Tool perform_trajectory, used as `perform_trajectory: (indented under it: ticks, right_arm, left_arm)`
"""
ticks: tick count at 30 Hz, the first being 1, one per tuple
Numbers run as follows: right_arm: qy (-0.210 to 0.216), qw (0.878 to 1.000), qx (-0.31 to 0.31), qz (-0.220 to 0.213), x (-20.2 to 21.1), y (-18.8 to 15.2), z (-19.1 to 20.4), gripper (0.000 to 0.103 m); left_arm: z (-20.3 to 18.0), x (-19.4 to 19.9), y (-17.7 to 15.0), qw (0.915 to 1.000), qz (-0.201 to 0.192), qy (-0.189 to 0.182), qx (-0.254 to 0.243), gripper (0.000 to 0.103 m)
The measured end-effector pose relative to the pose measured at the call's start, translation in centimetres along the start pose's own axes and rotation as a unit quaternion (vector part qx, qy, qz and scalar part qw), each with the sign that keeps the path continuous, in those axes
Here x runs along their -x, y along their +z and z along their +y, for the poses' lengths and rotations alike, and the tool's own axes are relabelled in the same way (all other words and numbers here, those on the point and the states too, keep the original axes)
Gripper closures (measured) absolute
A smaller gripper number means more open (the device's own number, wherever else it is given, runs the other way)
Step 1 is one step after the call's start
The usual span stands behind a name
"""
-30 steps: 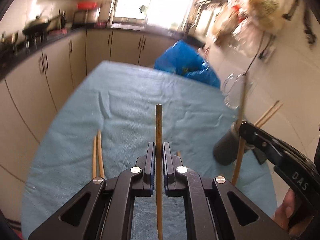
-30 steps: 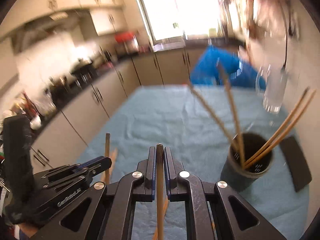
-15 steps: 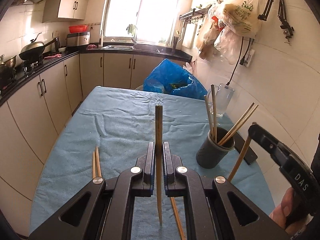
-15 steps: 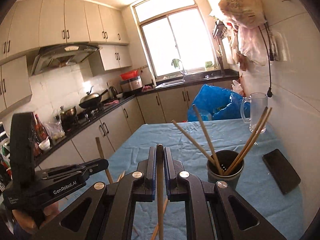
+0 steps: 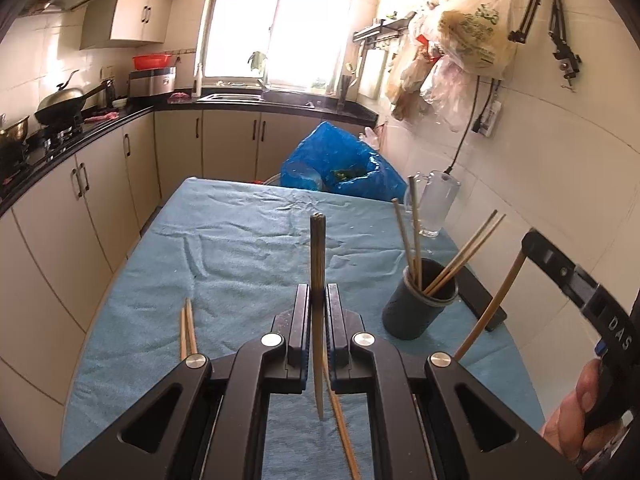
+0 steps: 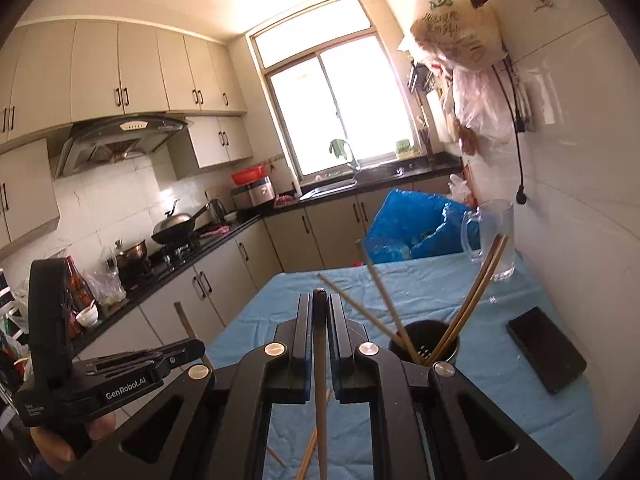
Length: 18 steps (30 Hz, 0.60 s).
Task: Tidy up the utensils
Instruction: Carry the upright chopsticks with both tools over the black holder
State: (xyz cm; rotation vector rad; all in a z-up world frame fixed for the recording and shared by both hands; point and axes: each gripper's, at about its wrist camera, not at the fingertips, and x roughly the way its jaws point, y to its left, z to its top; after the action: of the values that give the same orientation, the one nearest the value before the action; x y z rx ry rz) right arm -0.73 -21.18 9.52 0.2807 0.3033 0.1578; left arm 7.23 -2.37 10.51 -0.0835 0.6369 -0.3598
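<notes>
Over the near end of the blue-clothed table, both claws are up off the cloth, each pinching a single chopstick. The left claw is pressed tight on a dark-tipped chopstick that stands nearly upright between its fingers, its thin end hanging below. The right claw grips another chopstick the same way; in the left view that stick slants down from the claw at the right edge.

The dark holder cup stands on the right side of the table, near the wall, already carrying four chopsticks that lean outward. A black phone lies just right of it, and a glass mug sits farther back. A loose pair lies on the cloth to the near left, and at least one more stick lies under the left claw.

This looks like the carry step: sticks lifted, not yet dropped in. Next, each claw needs to bring its stick's lower end over the cup's mouth, clear of the leaning sticks, then let go.
</notes>
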Motion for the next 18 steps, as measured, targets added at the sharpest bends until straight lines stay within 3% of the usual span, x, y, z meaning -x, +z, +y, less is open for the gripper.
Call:
perform_trajectory:
  ticks: [18]
  right_arm:
    - [-0.035, 0.996, -0.008, -0.079, 4.4, 5.4, -2.9, 0.095]
  left_arm:
    - [-6.2, 1.2, 5.4, 0.9969, -0.018, -0.067, -0.038, 0.097]
